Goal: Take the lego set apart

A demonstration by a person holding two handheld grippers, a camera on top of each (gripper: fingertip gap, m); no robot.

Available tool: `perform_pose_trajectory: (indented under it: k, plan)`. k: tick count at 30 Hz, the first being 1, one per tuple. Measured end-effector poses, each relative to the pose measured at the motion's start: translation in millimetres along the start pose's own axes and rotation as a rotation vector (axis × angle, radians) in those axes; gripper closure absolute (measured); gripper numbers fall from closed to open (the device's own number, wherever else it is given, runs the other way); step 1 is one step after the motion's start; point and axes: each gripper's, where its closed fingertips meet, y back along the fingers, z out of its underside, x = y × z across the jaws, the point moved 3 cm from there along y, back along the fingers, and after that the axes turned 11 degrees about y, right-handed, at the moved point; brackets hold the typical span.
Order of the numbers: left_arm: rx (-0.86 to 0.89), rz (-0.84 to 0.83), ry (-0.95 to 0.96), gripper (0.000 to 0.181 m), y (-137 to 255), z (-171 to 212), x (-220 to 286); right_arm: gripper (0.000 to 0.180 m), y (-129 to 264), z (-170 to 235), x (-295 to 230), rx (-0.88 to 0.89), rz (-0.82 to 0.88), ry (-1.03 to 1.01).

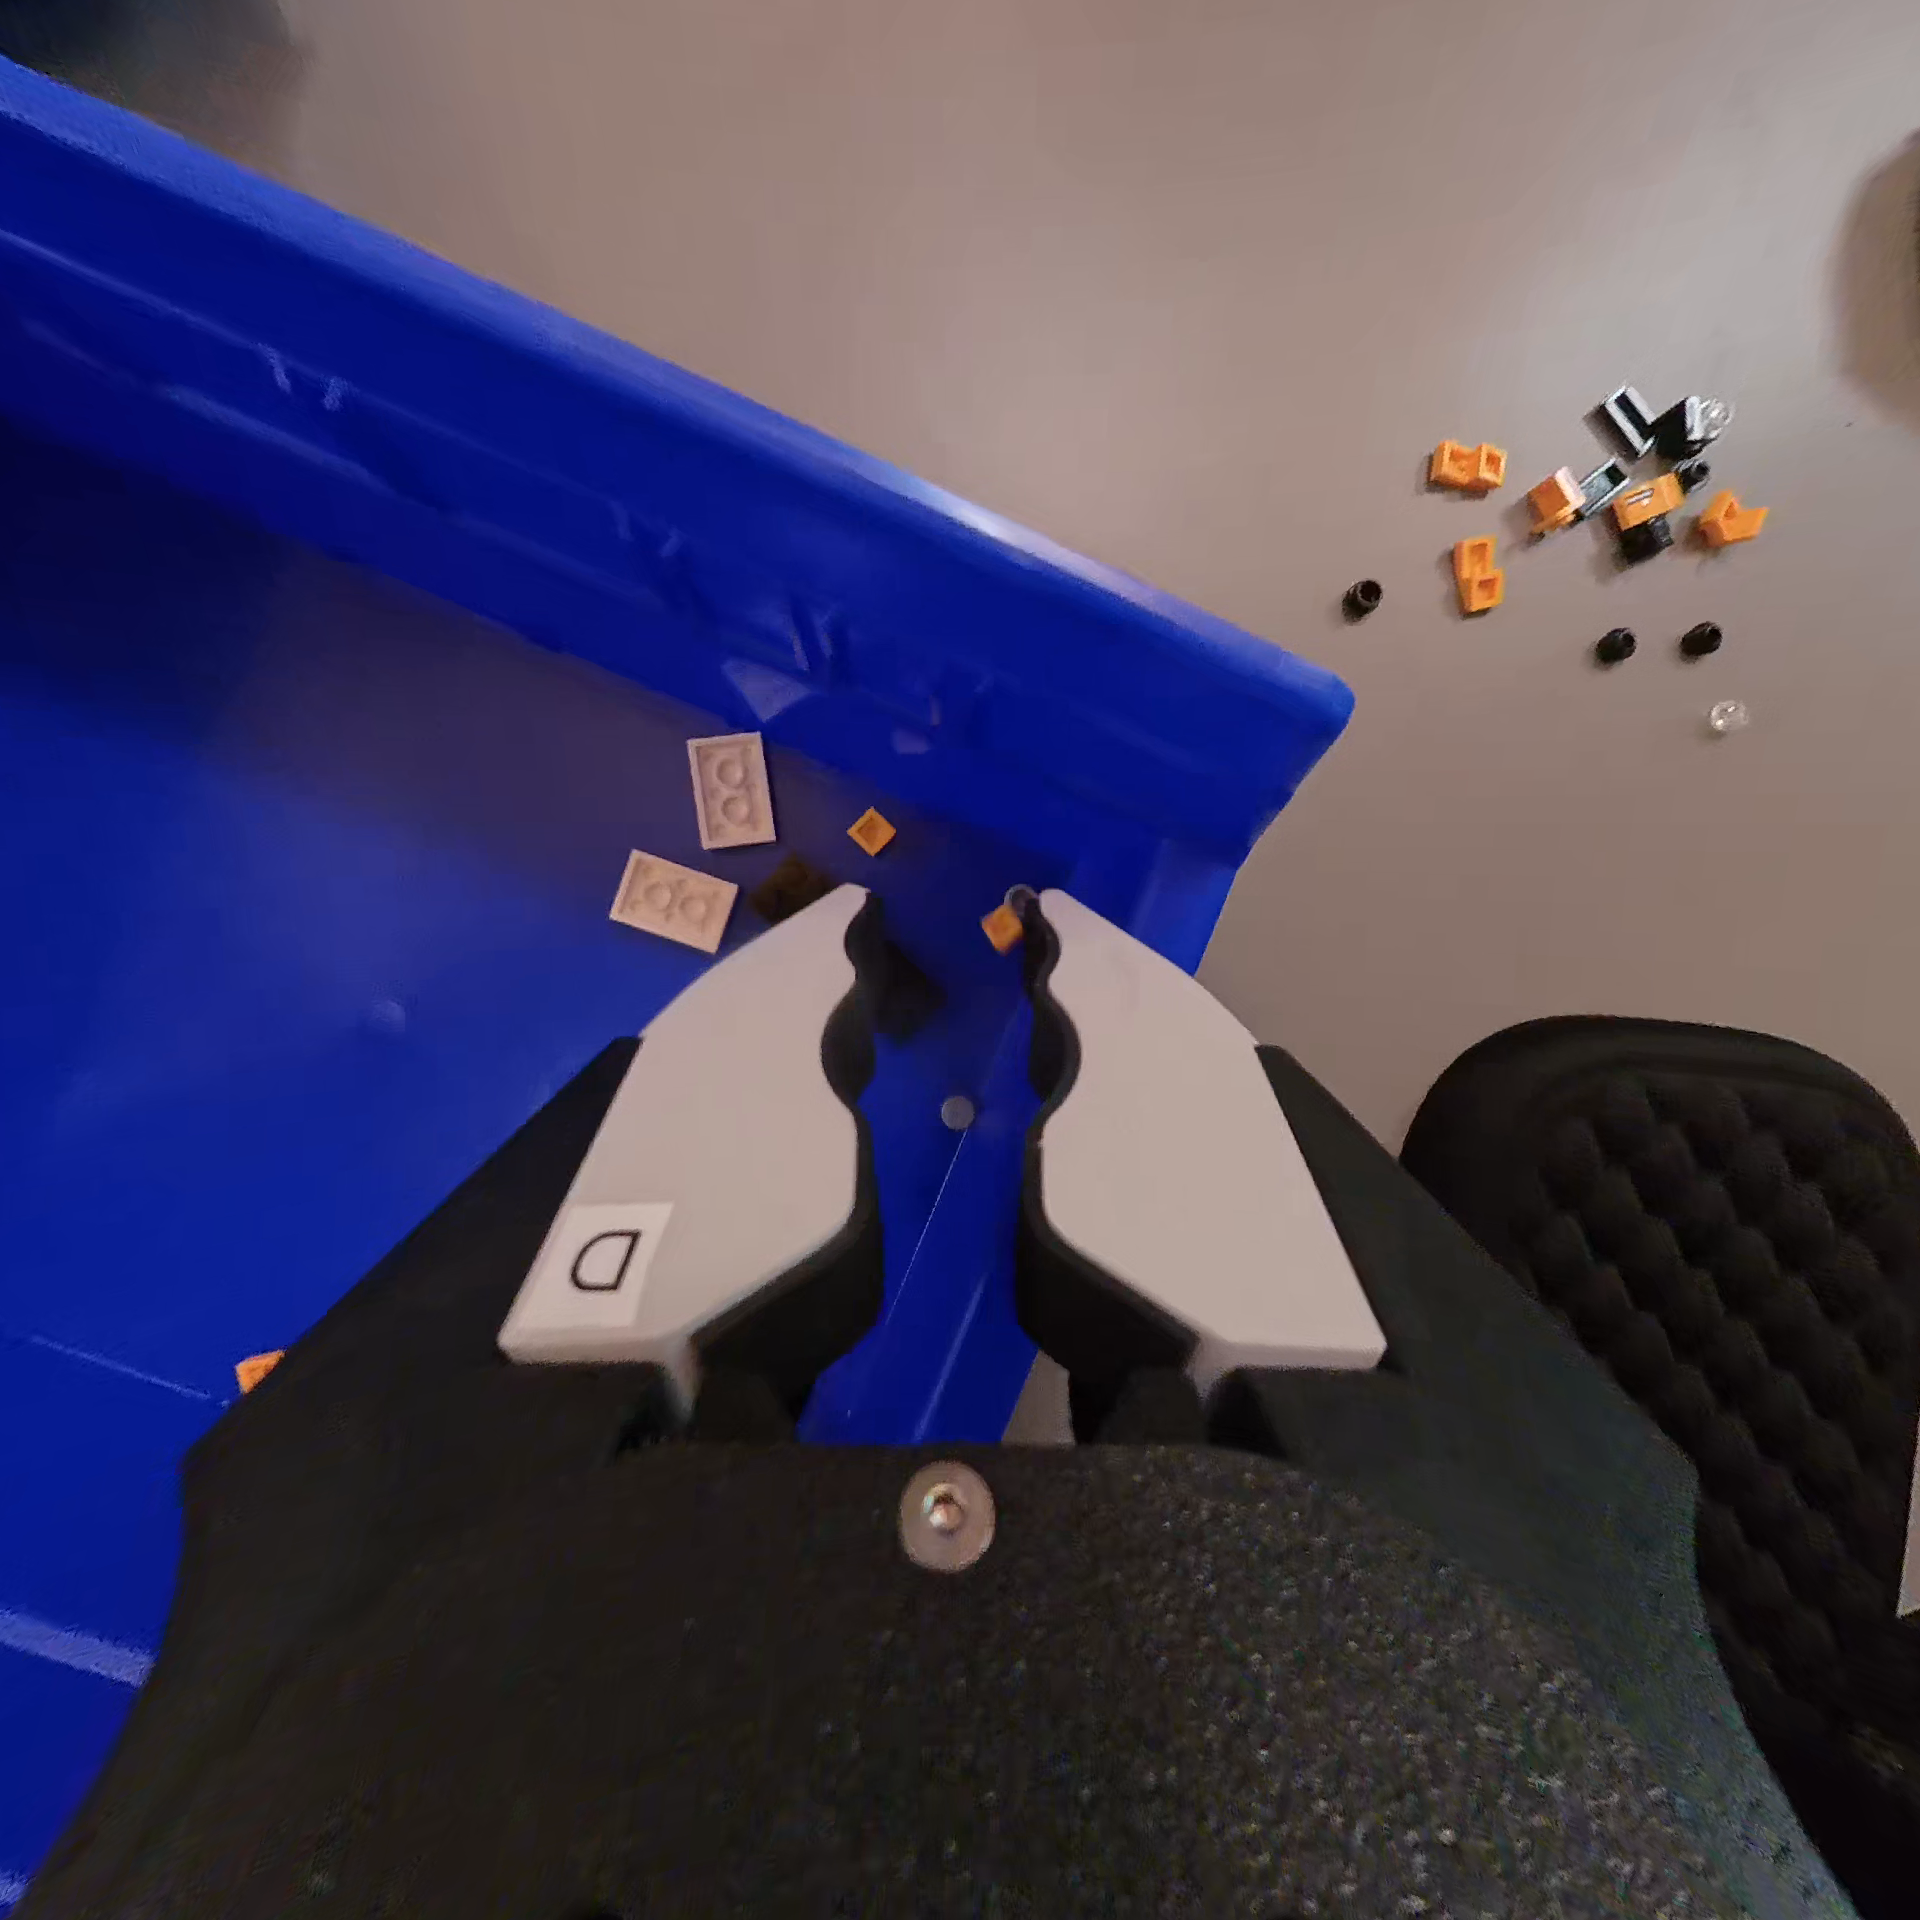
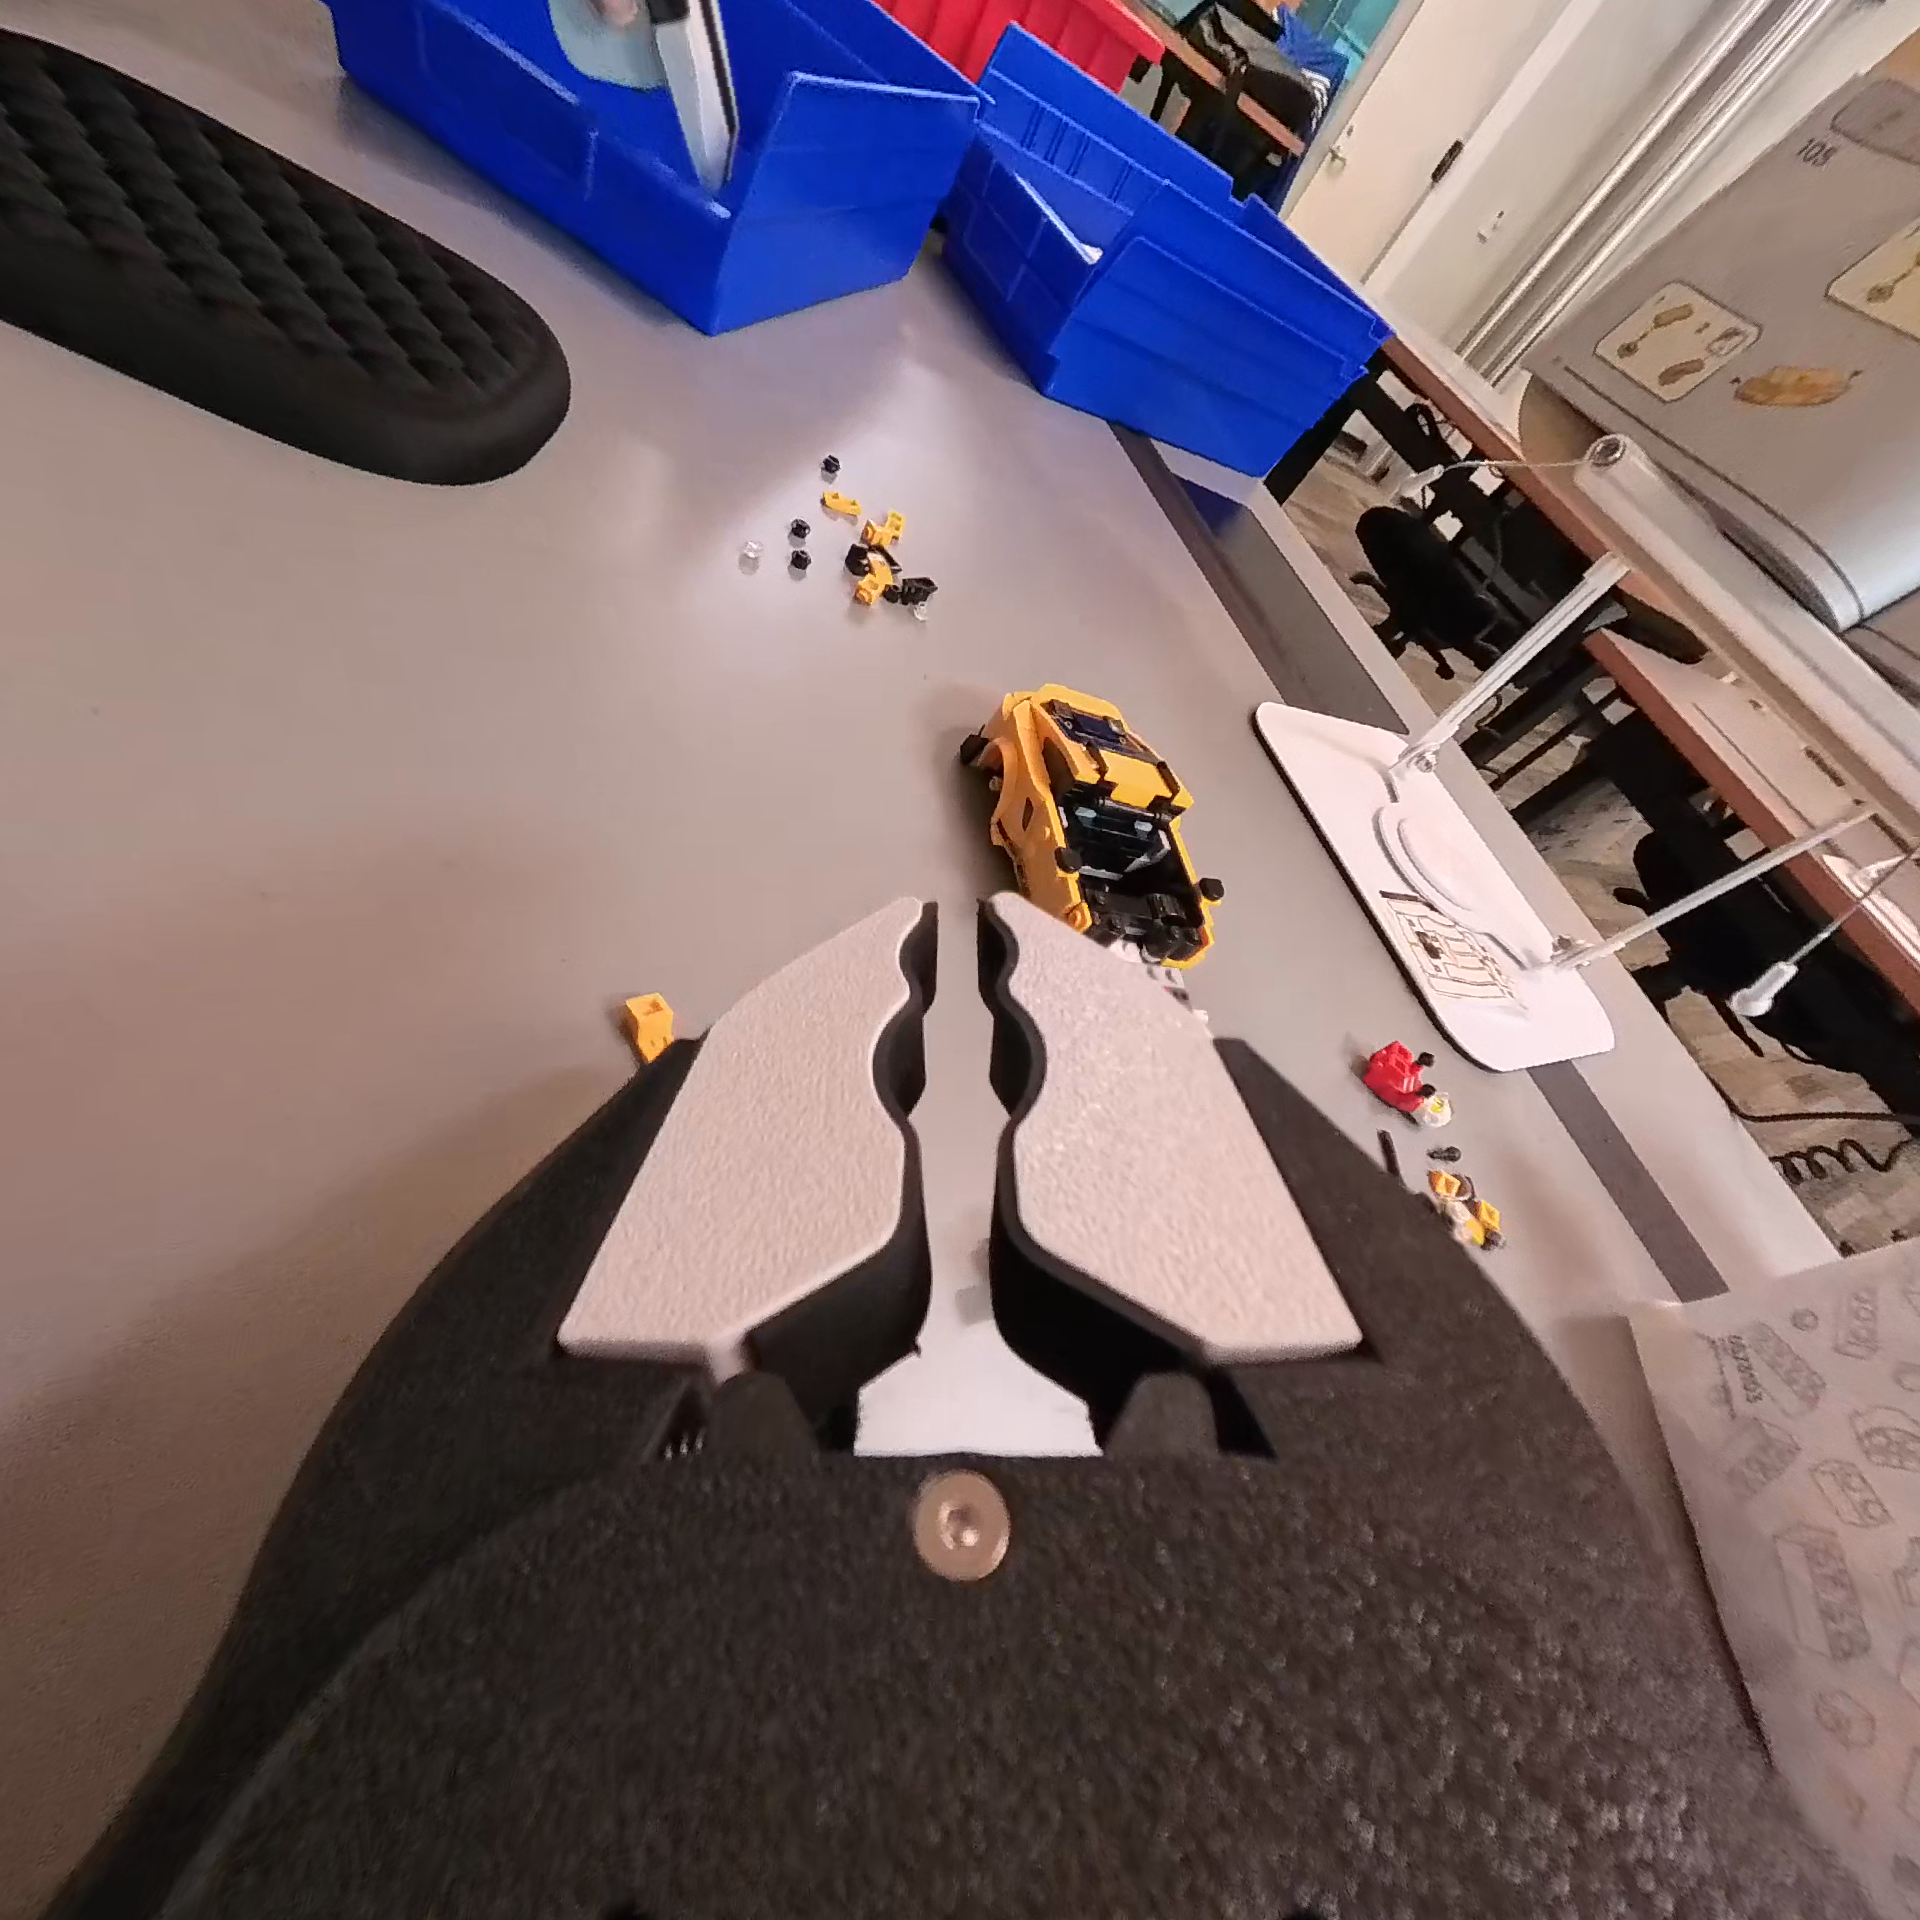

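The lego car (image 2: 1091, 821), yellow and black with its roof off and the inside laid open, sits on the grey counter (image 2: 364, 779) just beyond my right gripper (image 2: 958, 906), near the counter's right edge. I see that gripper's fingers parted by a narrow gap, with nothing between them. A single yellow brick (image 2: 648, 1023) lies just left of it. To its right, near the same edge, are a small red piece (image 2: 1394, 1070) and a few tiny yellow and black bits (image 2: 1465, 1210), with a white base plate (image 2: 1434, 883) beyond them at the edge. Farther out lies a scatter of loose orange and black parts (image 2: 862, 551), well apart from the car. A black mesh pad (image 2: 239, 281) lies toward the far left, and blue bins (image 2: 831, 229) stand along the far edge.

My left gripper (image 1: 945, 904) hangs over a corner of the blue bin (image 1: 727, 582), fingers moderately spread and holding nothing. Below its tips on the bin floor I see two grey plates (image 1: 730, 790), small orange tiles (image 1: 871, 831) and dark pieces (image 1: 795, 883).
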Motion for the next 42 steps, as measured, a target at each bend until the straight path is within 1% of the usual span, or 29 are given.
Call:
perform_pose_trajectory:
  k: [2,4,7,8,12,15,18,19,22,24,26,32,35,36,38,40,42]
  plan:
    - [0.022,0.007,0.008,0.15,1.4,-1.3,-0.7,0.173,-1.1,1.4,-0.5,-0.004,-0.007,-0.004]
    - [0.057,-0.01,0.001,0.149,6.2,-3.4,-1.4,0.173,-1.6,2.4,-1.1,-0.008,-0.012,-0.002]
    - [0.162,0.017,-0.043,0.155,21.6,-11.8,17.5,0.173,-1.6,4.1,-2.5,-0.017,-0.03,0.007]
    - [0.201,0.034,-0.072,0.161,26.9,-14.7,28.3,0.173,-1.6,5.4,-4.1,-0.025,-0.048,0.006]
    - [0.364,0.106,-0.238,0.165,39.4,-27.3,82.3,0.172,-0.4,13.0,-10.3,-0.072,-0.125,0.011]
    - [0.413,0.275,-0.352,0.167,31.8,-27.6,143.4,0.172,0.1,20.5,-14.8,-0.108,-0.187,-0.004]
    - [0.348,0.479,-0.465,0.166,7.3,-13.5,213.6,0.171,-0.7,25.0,-22.6,-0.128,-0.255,-0.017]
    - [0.299,0.552,-0.504,0.165,-3.0,-4.6,237.9,0.171,-1.0,25.3,-26.2,-0.131,-0.281,-0.014]
    - [0.136,0.691,-0.628,0.163,-35.9,26.5,301.0,0.171,-1.1,24.4,-37.2,-0.137,-0.353,-0.004]
    - [0.026,0.727,-0.703,0.161,-55.4,47.7,331.2,0.171,-1.4,24.5,-42.1,-0.142,-0.381,-0.004]
    - [-0.037,0.723,-0.782,0.16,-69.7,62.8,350.5,0.171,-1.6,25.0,-43.5,-0.143,-0.389,-0.002]
    - [-0.059,0.709,-0.847,0.159,-87.7,66.4,375.8,0.171,-1.0,24.6,-42.6,-0.131,-0.388,-0.017]
    - [-0.025,0.668,-0.86,0.172,-91.6,62.5,375.5,0.171,-1.5,25.4,-42.9,-0.135,-0.39,-0.02]
    - [-0.026,0.666,-0.87,0.172,-90.8,63.4,374.4,0.171,-1.6,25.5,-42.7,-0.137,-0.388,-0.021]
    - [-0.027,0.646,-0.886,0.173,-88.5,61.0,368.4,0.172,-1.6,25.0,-40.1,-0.131,-0.37,-0.029]
    - [0.003,0.603,-0.859,0.172,-86.3,48.2,355.1,0.172,-1.0,24.5,-33.4,-0.121,-0.33,-0.048]
    - [0.065,0.484,-0.821,0.173,-86.2,24.0,328.1,0.171,0.4,25.6,-25.8,-0.12,-0.291,-0.068]
